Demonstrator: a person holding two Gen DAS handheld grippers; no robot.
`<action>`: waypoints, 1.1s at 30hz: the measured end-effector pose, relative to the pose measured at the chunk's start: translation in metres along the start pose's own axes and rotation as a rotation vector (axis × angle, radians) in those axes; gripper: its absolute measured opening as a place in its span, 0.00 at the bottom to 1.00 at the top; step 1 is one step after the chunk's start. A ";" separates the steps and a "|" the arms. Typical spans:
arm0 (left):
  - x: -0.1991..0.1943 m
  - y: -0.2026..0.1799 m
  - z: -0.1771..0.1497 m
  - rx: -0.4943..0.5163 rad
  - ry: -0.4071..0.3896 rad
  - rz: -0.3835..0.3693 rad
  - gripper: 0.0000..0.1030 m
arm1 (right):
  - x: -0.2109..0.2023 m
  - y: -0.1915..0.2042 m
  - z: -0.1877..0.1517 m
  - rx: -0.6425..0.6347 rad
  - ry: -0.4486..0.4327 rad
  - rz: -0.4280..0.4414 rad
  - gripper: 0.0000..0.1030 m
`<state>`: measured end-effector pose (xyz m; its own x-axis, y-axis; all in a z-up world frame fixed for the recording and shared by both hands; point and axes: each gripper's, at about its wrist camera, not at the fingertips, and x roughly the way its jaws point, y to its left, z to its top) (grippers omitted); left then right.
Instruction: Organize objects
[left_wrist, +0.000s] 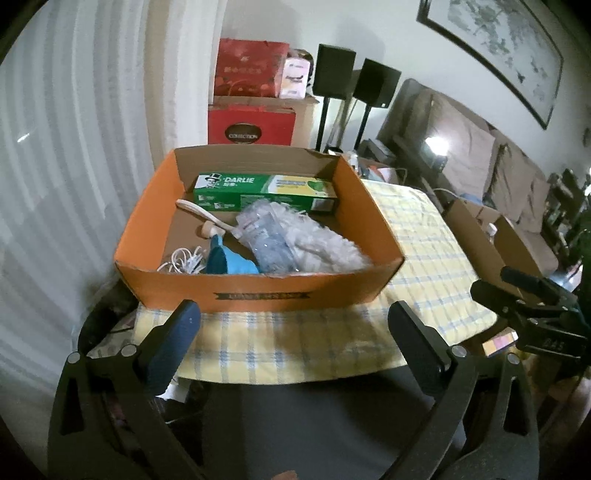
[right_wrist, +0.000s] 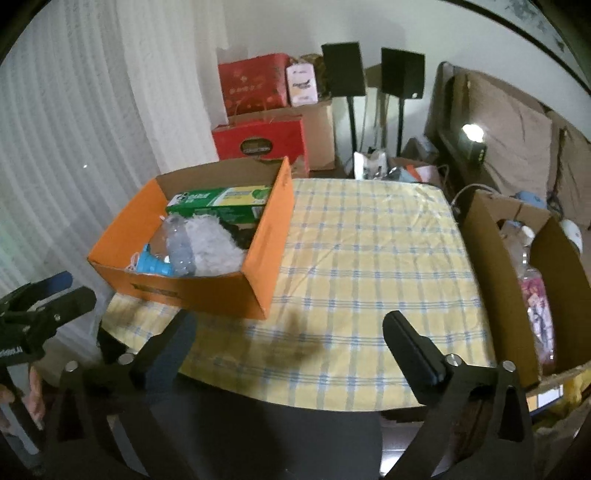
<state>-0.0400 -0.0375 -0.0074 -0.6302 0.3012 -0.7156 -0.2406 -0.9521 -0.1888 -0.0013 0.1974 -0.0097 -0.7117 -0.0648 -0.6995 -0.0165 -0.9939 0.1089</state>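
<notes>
Hovering near table edge: left gripper (left_wrist: 293, 325) and right gripper (right_wrist: 290, 332), both spread wide, nothing btwn jaws. Orange cardboard box (left_wrist: 258, 290) sits on yellow-checked tablecloth (right_wrist: 369, 258), far-left corner. Inside: green toothpaste carton (left_wrist: 258, 192) along back wall, white fluffy duster (left_wrist: 321, 240), crumpled clear plastic bottle (left_wrist: 269, 240), blue item, white cord.

Left wrist view: angled down from table's (left_wrist: 295, 343) near edge, close on orange box (left_wrist: 258, 291) at 12 o'clock. Right wrist view: same tilt, box (right_wrist: 207, 295) at 10 o'clock, brown carton (right_wrist: 495, 288) at 3 o'clock. Shared: box, checked cloth, speakers.
</notes>
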 end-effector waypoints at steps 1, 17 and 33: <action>-0.001 -0.002 -0.002 -0.002 0.001 0.002 0.99 | -0.003 0.000 -0.001 0.001 -0.007 -0.004 0.99; -0.023 -0.022 -0.016 -0.021 -0.025 0.033 1.00 | -0.048 -0.006 -0.020 0.018 -0.084 -0.096 1.00; -0.050 -0.044 -0.019 0.029 -0.083 0.074 1.00 | -0.073 -0.005 -0.025 0.021 -0.118 -0.140 1.00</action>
<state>0.0163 -0.0120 0.0241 -0.7060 0.2349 -0.6681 -0.2119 -0.9702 -0.1172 0.0680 0.2052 0.0232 -0.7787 0.0857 -0.6216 -0.1345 -0.9904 0.0320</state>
